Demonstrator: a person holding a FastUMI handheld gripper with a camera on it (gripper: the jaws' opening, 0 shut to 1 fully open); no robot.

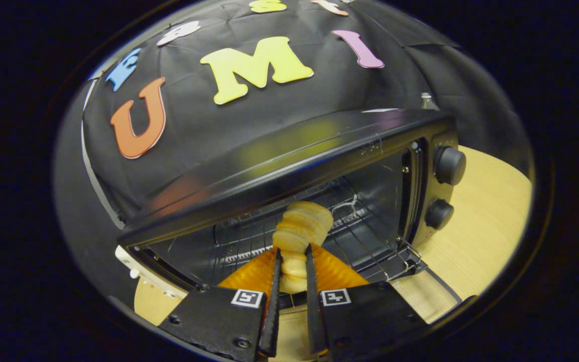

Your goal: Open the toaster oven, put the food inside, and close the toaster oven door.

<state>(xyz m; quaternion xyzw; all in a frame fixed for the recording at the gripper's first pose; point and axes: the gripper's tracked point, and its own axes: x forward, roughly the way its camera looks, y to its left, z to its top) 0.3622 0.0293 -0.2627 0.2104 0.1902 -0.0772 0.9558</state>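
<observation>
A pale, ridged, croissant-like pastry (300, 231) is pinched between my gripper's two fingers, and my gripper (293, 254) is shut on it. The pastry's far end reaches into the mouth of the black toaster oven (289, 151), just above its wire rack (360, 236). The oven's door (422, 294) hangs open and lies flat under my fingers, with its glass pane facing up. The whole scene looks tilted, with the oven's right side higher.
Two round black knobs (449, 165) sit on the oven's right panel. The oven stands on a light wooden table (485, 221). A clear bottle's top (427, 102) shows behind the oven at the right. Black cloth wall is behind.
</observation>
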